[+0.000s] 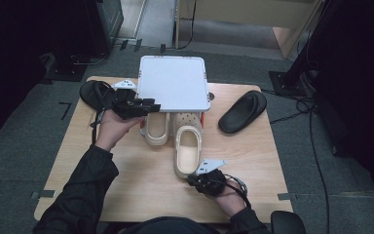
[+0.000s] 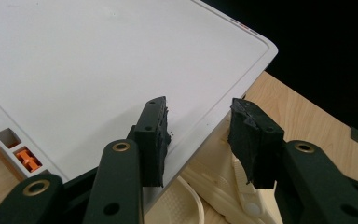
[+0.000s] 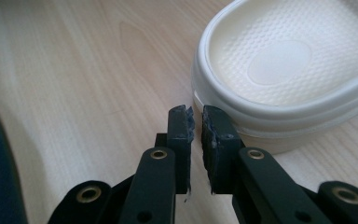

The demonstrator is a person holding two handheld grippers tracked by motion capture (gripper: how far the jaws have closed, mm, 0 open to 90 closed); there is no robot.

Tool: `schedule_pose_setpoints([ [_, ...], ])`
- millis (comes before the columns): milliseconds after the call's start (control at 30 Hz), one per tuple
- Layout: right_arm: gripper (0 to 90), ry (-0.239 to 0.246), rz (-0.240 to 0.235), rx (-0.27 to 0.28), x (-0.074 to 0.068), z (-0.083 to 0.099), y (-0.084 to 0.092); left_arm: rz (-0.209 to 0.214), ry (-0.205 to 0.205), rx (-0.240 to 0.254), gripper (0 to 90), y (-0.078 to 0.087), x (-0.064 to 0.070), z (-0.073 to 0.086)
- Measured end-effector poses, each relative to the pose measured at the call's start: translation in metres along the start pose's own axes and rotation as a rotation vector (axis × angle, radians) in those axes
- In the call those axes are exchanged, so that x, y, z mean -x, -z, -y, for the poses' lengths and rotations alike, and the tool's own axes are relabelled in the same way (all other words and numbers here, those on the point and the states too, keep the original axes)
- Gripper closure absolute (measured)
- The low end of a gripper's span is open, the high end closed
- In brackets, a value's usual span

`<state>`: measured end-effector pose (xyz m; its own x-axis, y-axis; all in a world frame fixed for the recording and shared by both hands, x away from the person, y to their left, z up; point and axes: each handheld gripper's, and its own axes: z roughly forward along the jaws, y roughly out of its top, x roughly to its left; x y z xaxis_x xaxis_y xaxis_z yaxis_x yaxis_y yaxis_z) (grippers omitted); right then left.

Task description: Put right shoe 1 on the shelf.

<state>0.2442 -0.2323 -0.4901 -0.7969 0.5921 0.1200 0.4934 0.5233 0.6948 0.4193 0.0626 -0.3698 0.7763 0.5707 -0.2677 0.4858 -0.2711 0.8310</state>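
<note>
Right gripper (image 3: pixel 195 122) nearly pinched shut on nothing, low in the frame beside the cream clog's (image 1: pixel 187 148) heel, left gripper (image 2: pixel 198 135) spread wide at the white lid's (image 1: pixel 173 83) edge, upper middle.

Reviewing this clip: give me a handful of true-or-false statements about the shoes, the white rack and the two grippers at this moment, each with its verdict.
1. Two cream clogs lie in front of the white rack. True.
2. The right gripper clamps the clog's heel. False: its jaws stand nearly together beside the heel, with nothing between them.
3. The left gripper has its jaws apart at the rack's front edge. True.
4. Both black sandals lie side by side at the table's right. False: one black sandal lies right of the rack, another at the far left.
5. The shoes rest on a wooden table. True.
</note>
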Motion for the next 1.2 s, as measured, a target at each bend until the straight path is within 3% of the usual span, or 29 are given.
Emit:
schedule_pose_setpoints([
  [67,82.8,-0.012,-0.016,0.004,0.002,-0.001,-0.002,-0.001,0.001,-0.001,57.3,0.0,0.0,0.0],
  [233,82.5,0.009,0.018,0.03,0.001,-0.007,-0.005,-0.001,-0.003,0.0,57.7,0.0,0.0,0.0],
  [400,83.5,-0.014,0.023,0.07,0.01,-0.013,-0.001,-0.001,-0.005,0.0,58.0,0.0,0.0,0.0],
  [667,84.8,-0.002,0.019,0.068,0.011,-0.015,-0.002,-0.004,-0.009,0.001,58.5,0.0,0.0,0.0],
  [833,85.2,0.01,0.009,0.017,0.006,-0.012,-0.01,-0.004,-0.006,0.0,58.7,0.0,0.0,0.0],
  [967,87.5,0.026,0.01,0.009,0.007,-0.013,-0.015,-0.008,-0.011,0.0,58.9,0.0,0.0,0.0],
  [1200,84.2,0.014,0.07,0.047,0.016,-0.021,-0.013,-0.002,-0.015,-0.001,59.9,0.0,0.0,0.0],
])
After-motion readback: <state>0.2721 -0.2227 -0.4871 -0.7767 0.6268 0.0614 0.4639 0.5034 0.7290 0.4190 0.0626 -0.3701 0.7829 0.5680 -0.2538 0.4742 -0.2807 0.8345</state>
